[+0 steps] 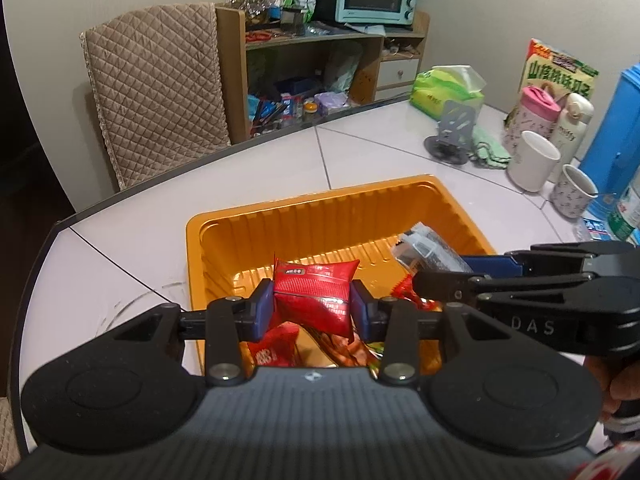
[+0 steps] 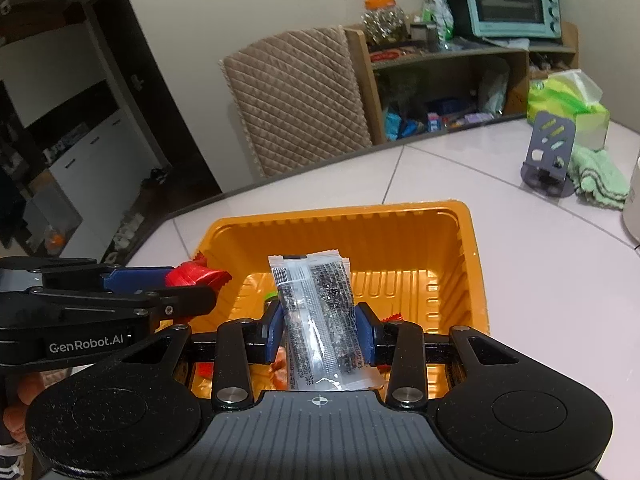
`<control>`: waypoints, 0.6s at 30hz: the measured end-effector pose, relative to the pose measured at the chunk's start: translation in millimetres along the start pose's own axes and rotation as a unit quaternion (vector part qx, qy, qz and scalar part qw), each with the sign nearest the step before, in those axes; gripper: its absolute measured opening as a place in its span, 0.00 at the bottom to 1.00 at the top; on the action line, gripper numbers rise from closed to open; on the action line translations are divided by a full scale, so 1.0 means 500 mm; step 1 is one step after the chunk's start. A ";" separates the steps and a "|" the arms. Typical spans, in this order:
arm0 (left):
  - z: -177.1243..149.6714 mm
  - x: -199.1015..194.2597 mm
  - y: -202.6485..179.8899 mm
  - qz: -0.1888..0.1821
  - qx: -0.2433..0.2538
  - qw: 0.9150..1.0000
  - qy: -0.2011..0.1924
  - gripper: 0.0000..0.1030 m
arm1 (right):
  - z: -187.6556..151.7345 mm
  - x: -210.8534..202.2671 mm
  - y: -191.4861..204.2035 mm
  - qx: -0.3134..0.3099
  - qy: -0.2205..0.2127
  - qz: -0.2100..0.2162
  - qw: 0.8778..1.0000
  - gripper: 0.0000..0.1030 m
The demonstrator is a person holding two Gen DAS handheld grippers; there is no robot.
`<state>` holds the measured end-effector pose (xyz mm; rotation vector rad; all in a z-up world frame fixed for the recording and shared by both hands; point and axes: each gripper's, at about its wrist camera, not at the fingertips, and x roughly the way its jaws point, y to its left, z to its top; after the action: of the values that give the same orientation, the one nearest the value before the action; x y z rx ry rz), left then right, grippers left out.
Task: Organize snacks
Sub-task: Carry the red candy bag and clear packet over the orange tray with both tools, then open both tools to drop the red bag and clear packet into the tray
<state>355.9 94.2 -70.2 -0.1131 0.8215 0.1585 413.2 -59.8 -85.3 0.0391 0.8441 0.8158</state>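
The left claw (image 1: 312, 306) grips a red packet (image 1: 316, 292) by its sides, pads pressed into the foil, and holds it above the near half of the orange tray (image 1: 320, 208). The right claw (image 2: 320, 330) is closed on a clear sachet (image 2: 316, 312) with dark print, held upright over the same tray. A few other wrapped snacks (image 1: 272, 354) lie on the tray floor beneath both claws.

The main risk is the two claws fouling each other. They sit side by side over one small tray, the right one coming in across the left view at the sachet, and a sideways shift by either could knock the other's packet loose. Both wrappers are slick film held only at the edges; the red packet already bulges between the pads, so it may slip or twist out if the squeeze eases. A drop from here would most likely land inside the tray, but near the front wall it could tip over the rim onto the counter (image 1: 120, 248).

The tray's far half is bare, and that is the best open room for placing. Its ribbed walls are thin plastic and could be nudged, sliding the tray. The counter's dark edge (image 1: 132, 188) runs close on the left, beyond it a quilted chair (image 1: 152, 92). To the right stand mugs (image 1: 534, 160) and a phone stand (image 1: 456, 128), well apart from the tray.
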 end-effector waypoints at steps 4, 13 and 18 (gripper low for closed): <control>0.010 0.035 0.010 0.005 -0.002 1.000 0.011 0.36 | 0.008 0.027 -0.005 0.008 0.005 -0.007 1.000 0.37; 0.024 0.087 0.029 0.014 -0.009 1.000 0.026 0.36 | 0.022 0.066 -0.017 0.024 0.011 -0.017 1.000 0.37; 0.031 0.102 0.036 0.012 -0.013 0.999 0.029 0.41 | 0.024 0.078 -0.020 0.029 0.013 -0.021 0.999 0.37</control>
<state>397.6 119.5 -97.9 -0.1323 0.8788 0.1881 442.6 -37.9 -105.8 0.0610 0.8909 0.7545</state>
